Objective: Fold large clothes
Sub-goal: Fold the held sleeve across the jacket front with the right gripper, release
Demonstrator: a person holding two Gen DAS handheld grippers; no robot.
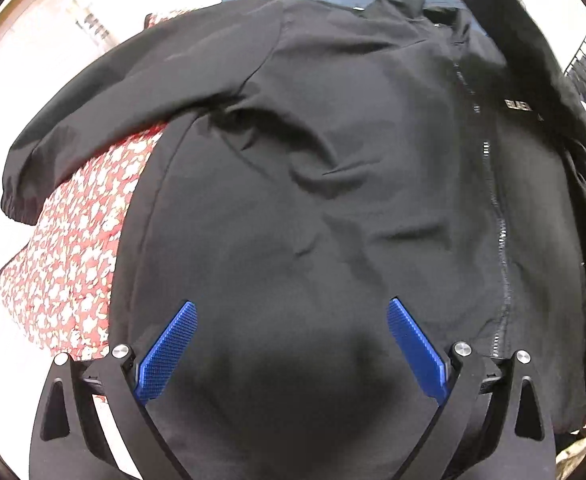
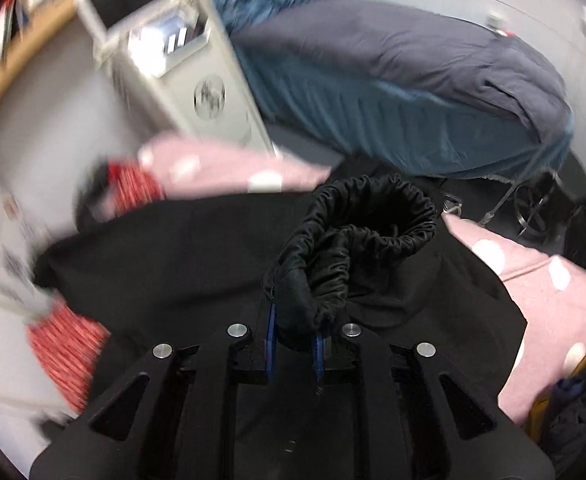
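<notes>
Right tool (image 2: 295,354) is pinching the jacket (image 1: 313,200) cuff (image 2: 357,232), pads clamped on it; left tool (image 1: 291,354) is hanging wide open over the jacket lying spread on floral fabric (image 1: 73,260).

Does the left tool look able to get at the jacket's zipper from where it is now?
Probably yes. The left tool hangs open over the black jacket, and the zipper lies bare just beside it, with nothing covering it.

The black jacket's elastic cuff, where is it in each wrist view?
Left wrist view: a cuff lies at the far left edge, over red floral fabric.
Right wrist view: a cuff sits centre, pinched in the right tool.
Shared landmark: the black jacket.
</notes>
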